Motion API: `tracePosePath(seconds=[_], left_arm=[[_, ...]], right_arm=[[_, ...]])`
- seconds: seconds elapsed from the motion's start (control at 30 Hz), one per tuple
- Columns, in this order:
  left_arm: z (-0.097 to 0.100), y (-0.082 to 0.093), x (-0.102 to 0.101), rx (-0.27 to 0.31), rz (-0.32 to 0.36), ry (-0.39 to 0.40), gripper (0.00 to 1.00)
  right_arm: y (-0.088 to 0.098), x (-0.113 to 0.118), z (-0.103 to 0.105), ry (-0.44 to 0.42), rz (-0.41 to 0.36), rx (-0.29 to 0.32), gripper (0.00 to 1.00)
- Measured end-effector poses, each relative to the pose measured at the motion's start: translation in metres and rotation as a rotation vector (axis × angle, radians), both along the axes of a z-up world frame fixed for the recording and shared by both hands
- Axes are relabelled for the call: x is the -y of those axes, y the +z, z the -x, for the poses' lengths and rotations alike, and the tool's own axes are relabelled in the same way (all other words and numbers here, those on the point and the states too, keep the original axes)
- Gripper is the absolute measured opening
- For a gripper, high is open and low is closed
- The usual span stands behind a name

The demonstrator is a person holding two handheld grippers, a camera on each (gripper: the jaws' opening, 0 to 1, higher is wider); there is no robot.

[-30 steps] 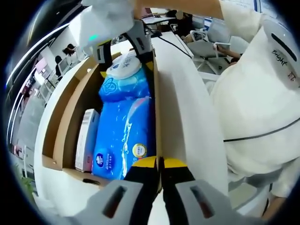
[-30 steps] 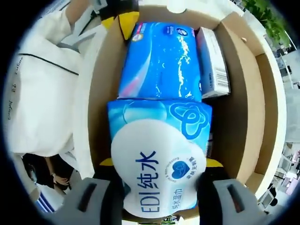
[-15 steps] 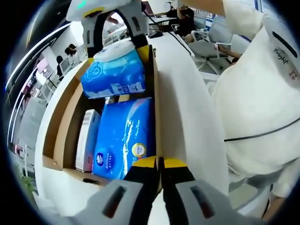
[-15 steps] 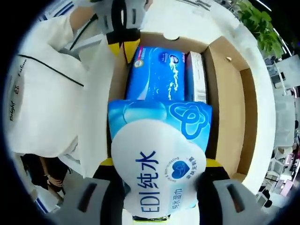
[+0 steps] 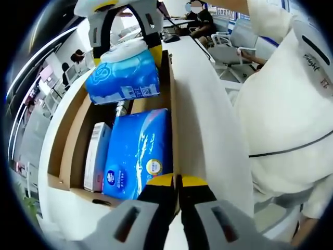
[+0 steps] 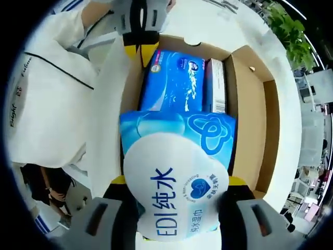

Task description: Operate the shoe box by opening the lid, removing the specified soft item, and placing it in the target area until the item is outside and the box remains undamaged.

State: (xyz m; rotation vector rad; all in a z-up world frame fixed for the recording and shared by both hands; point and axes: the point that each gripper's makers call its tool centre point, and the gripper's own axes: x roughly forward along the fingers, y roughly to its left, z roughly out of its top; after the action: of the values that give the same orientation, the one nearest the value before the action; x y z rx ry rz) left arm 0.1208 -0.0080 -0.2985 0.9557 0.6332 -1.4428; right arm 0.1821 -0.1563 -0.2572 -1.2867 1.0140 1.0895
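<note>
My right gripper [image 6: 177, 195] has its fingers clamped on the two sides of the wet-wipe pack [image 6: 177, 177], which hangs above the open shoe box [image 6: 250, 125], clear of what lies inside. In the right gripper view the pack's long axis runs up and down the frame, its white flap end low toward me and its blue end toward the box. It is a soft blue pack with a white heart-shaped flap reading "EDI 纯水" and a looped heart logo at upper right. In the left gripper view the pack [image 5: 124, 78] sits at upper centre, small print unreadable. My left gripper [image 5: 177, 188] has its fingers pinched narrow on the box's near wall. A larger blue pack [image 5: 139, 151] and a slim white carton [image 5: 96, 155] lie in the box. A sleeve at upper right reads "Bright".
</note>
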Motion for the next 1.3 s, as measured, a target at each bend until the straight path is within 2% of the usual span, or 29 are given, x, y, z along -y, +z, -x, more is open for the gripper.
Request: tracePosePath(seconds=[0.13, 0.17, 0.2, 0.27, 0.3, 0.5, 0.53, 0.67, 0.73, 0.9, 0.93, 0.97, 1.03, 1.3], left_arm=[[-0.002, 0.001, 0.0, -0.001, 0.001, 0.0, 0.02], [-0.002, 0.001, 0.0, -0.001, 0.001, 0.001, 0.02], [-0.002, 0.001, 0.0, 0.0, 0.001, 0.0, 0.02], [-0.001, 0.0, 0.0, 0.001, 0.001, 0.001, 0.02], [-0.001, 0.0, 0.0, 0.001, 0.001, 0.001, 0.02], [-0.003, 0.0, 0.0, 0.0, 0.001, 0.002, 0.02], [-0.003, 0.0, 0.0, 0.001, 0.002, 0.0, 0.02], [-0.003, 0.0, 0.0, -0.002, 0.004, 0.0, 0.02], [-0.003, 0.0, 0.0, -0.002, 0.004, 0.0, 0.02], [-0.003, 0.0, 0.0, -0.002, 0.008, 0.0, 0.02], [-0.003, 0.0, 0.0, -0.002, 0.008, 0.0, 0.02], [-0.003, 0.0, 0.0, -0.002, 0.008, -0.001, 0.02], [-0.003, 0.0, -0.001, -0.006, 0.006, -0.001, 0.02], [-0.003, 0.0, -0.001, -0.006, 0.014, -0.002, 0.02]], right_arm=[[0.005, 0.001, 0.0, 0.009, 0.01, 0.016, 0.61], [0.005, 0.003, 0.002, 0.003, 0.016, 0.0, 0.61], [0.003, 0.008, 0.012, 0.005, 0.051, -0.054, 0.61], [0.0, 0.007, 0.013, 0.003, 0.048, -0.039, 0.61], [0.0, 0.009, 0.016, 0.015, 0.066, -0.06, 0.61], [0.013, 0.008, 0.011, 0.008, 0.039, -0.036, 0.61], [0.02, 0.008, 0.01, 0.02, 0.034, -0.027, 0.61], [0.03, 0.01, 0.009, 0.029, 0.055, -0.009, 0.61], [0.031, 0.012, 0.009, -0.012, 0.067, -0.016, 0.61], [0.03, 0.01, 0.012, -0.032, 0.049, -0.039, 0.61], [0.031, 0.009, 0.018, -0.126, 0.023, -0.077, 0.61], [0.03, 0.009, 0.023, -0.145, 0.017, -0.114, 0.61], [0.029, 0.006, 0.016, -0.048, 0.018, -0.079, 0.61], [0.023, 0.014, 0.013, -0.052, 0.069, -0.071, 0.61]])
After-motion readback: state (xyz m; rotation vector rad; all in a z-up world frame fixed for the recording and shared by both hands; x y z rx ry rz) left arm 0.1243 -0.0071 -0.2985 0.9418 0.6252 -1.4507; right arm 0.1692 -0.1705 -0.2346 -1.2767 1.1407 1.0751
